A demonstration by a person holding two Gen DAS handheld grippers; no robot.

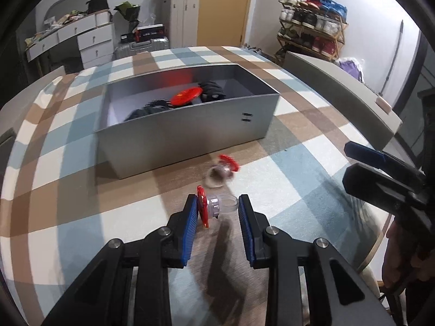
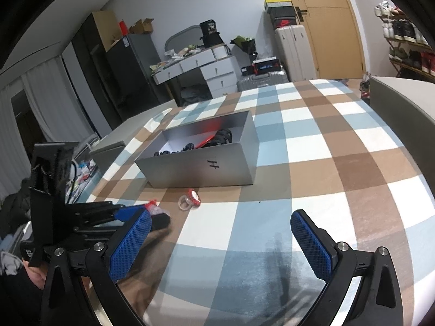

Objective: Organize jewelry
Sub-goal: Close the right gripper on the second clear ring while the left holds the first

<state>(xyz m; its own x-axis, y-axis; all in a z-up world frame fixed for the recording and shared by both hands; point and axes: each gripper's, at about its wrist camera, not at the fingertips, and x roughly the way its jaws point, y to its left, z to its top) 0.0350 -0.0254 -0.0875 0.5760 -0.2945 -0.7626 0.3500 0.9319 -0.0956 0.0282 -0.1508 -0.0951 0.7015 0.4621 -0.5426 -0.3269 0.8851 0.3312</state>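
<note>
A clear plastic ring with a red flower top (image 1: 213, 205) lies sideways between the blue pads of my left gripper (image 1: 217, 203), which is shut on it just above the checked tablecloth. The right wrist view shows that same gripper (image 2: 156, 216) at the left, a bit of red and clear plastic at its tips. A second ring of the same kind (image 1: 220, 172) (image 2: 190, 201) lies loose on the cloth in front of the silver box (image 1: 190, 135) (image 2: 204, 168). My right gripper (image 2: 221, 217) stands open over bare cloth with nothing between its fingers; it also shows at the right edge (image 1: 361, 163).
The silver box is open at the top and holds red and black pieces (image 1: 187, 96) (image 2: 217, 137). A grey chair back (image 1: 339, 92) stands past the table's right side. Behind the table are drawers, suitcases and a shoe rack (image 1: 312, 27).
</note>
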